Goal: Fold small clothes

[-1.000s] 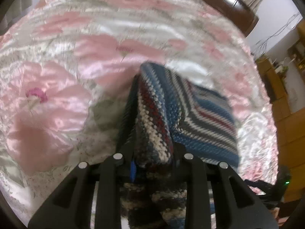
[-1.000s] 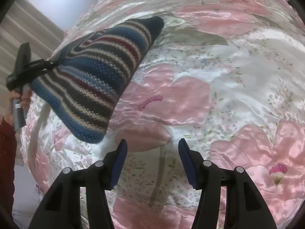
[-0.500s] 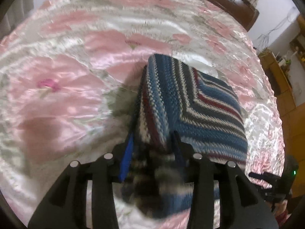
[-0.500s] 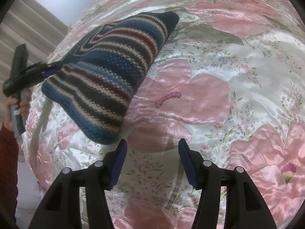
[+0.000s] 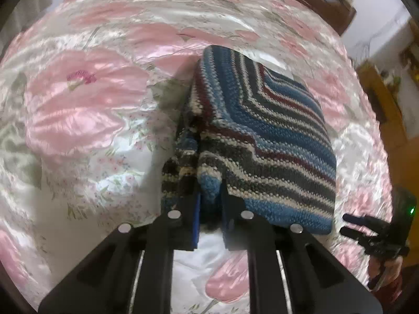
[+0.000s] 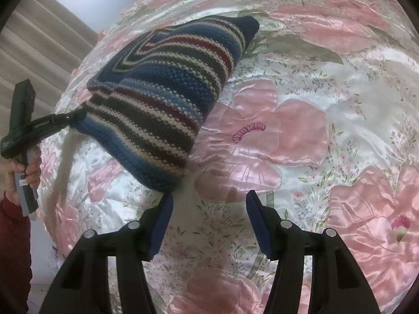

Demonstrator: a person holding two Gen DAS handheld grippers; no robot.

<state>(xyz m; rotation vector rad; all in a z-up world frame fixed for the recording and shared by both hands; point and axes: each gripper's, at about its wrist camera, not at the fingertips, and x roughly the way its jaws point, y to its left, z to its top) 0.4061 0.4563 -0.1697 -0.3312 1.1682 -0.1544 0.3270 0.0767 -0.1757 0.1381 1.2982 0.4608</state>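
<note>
The left gripper (image 5: 210, 210) is clamped on the near corner of a striped knitted garment (image 5: 262, 141), its blue-padded fingers (image 5: 196, 225) pinching the folded blue, grey, cream and maroon wool. The garment is doubled over and rests on the bedspread (image 5: 86, 120), its far corner pointing toward the headboard end; in the right wrist view the same garment (image 6: 167, 99) slopes from the held corner, with the left gripper (image 6: 76, 116) at its edge and a hand (image 6: 25, 170) below a red sleeve (image 6: 13, 248) holding the handle. The right gripper (image 6: 209, 219) hovers just beside the garment's near lower edge, its jaws wide apart with nothing between them.

The bed is covered by a glossy satin quilt, white with big pink flowers and grey-green leaves, wrinkled and catching light. Beyond its far edge stands a dark wooden headboard (image 5: 327, 2). To the right are orange-brown wooden cabinets (image 5: 387, 120) and a pale wall (image 5: 374, 34); in the right wrist view, beige curtains (image 6: 39, 41) hang past the bed's far left corner.
</note>
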